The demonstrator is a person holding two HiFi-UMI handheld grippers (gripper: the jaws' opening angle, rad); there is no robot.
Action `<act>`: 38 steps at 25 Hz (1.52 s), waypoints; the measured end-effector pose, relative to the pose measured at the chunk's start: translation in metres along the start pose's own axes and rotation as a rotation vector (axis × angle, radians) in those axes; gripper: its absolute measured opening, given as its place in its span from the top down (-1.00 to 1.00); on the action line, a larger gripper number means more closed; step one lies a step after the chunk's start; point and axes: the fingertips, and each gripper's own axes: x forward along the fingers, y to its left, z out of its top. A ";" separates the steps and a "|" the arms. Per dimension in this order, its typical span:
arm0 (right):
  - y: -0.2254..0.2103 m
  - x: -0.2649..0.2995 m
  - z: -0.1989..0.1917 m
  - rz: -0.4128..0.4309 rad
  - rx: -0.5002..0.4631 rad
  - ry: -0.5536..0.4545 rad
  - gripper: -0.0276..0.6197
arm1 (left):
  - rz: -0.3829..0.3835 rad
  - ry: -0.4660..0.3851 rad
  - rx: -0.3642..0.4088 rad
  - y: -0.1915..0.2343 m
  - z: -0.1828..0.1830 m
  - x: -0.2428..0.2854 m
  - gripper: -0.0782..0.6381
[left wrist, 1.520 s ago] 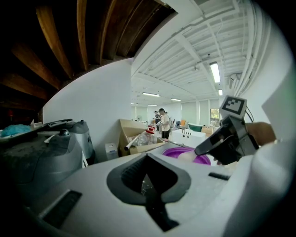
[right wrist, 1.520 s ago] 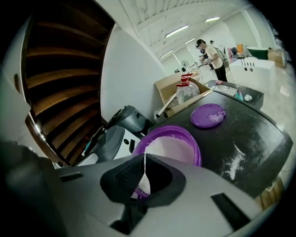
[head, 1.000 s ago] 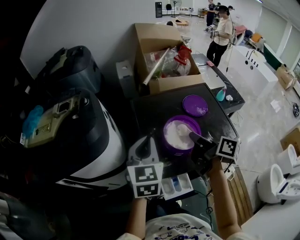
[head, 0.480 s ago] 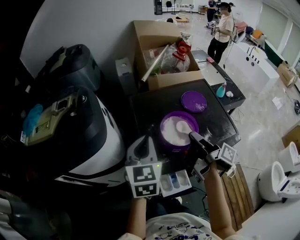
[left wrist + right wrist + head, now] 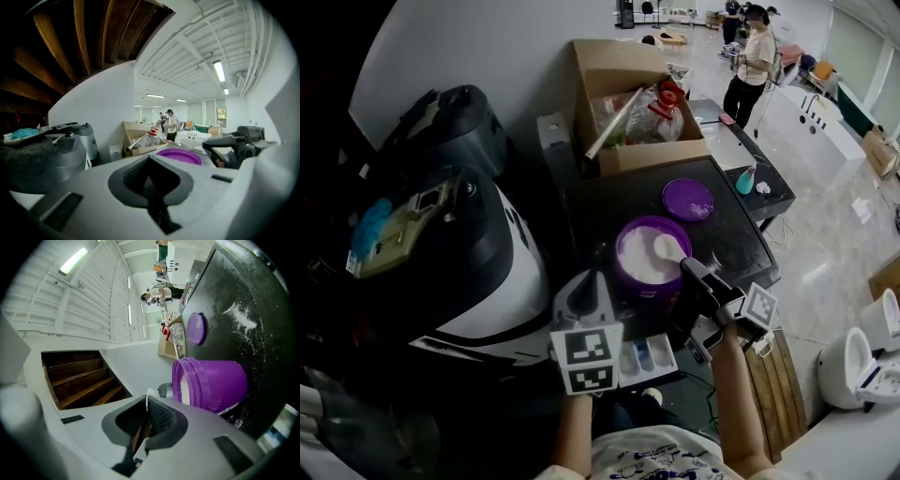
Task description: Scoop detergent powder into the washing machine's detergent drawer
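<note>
Head view: left tongs [image 5: 588, 283] sit over the near left corner of the dark desk [image 5: 741, 246], marker cube toward the person, nothing in them. Right tongs [image 5: 687, 268] point in from the right at the purple tub [image 5: 630, 281]. They grip the handle of a white scoop [image 5: 667, 247]. The scoop bowl lies inside the tub's open mouth, over the white powder [image 5: 637, 255]. Can't tell if the bowl touches the powder or hangs just above it. The tub's purple lid [image 5: 687, 199] lies flat on the desk behind the tub, apart from it. Detergent drawer [image 5: 649, 359] is pulled out below the desk's near edge, between the two forearms and just beside the left cube, with blue parts inside. Washing machine [image 5: 459, 272] is at left, dark top and white front. A cardboard box [image 5: 628, 155] full of stuff stands at the far edge of the desk. A person [image 5: 753, 66] stands far back on the shiny floor.

Left gripper view: jaws pressed together, nothing between them. The tub rim and the right tongs show ahead at right, the box further back.

Right gripper view: jaws clenched on the thin white scoop handle. The tub is just ahead, white inside. White powder is scattered on the desk past it, near the lid.
</note>
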 end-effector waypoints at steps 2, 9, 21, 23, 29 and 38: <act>0.006 -0.004 -0.002 0.018 0.002 0.014 0.85 | 0.006 -0.004 0.004 -0.005 0.001 -0.004 0.78; 0.022 -0.023 -0.007 0.034 -0.036 0.041 0.85 | 0.037 -0.003 0.009 -0.016 -0.003 -0.024 0.78; 0.016 -0.047 -0.036 0.031 -0.065 0.107 0.85 | 0.077 0.021 0.007 -0.017 -0.027 -0.057 0.78; 0.013 -0.050 -0.041 0.026 -0.073 0.117 0.85 | 0.078 0.027 0.004 -0.016 -0.031 -0.059 0.78; -0.003 -0.065 -0.063 -0.017 -0.107 0.176 0.85 | 0.084 0.049 -0.002 -0.009 -0.047 -0.068 0.78; -0.030 -0.087 -0.088 -0.085 -0.096 0.149 0.85 | 0.056 0.094 -0.024 -0.002 -0.084 -0.086 0.78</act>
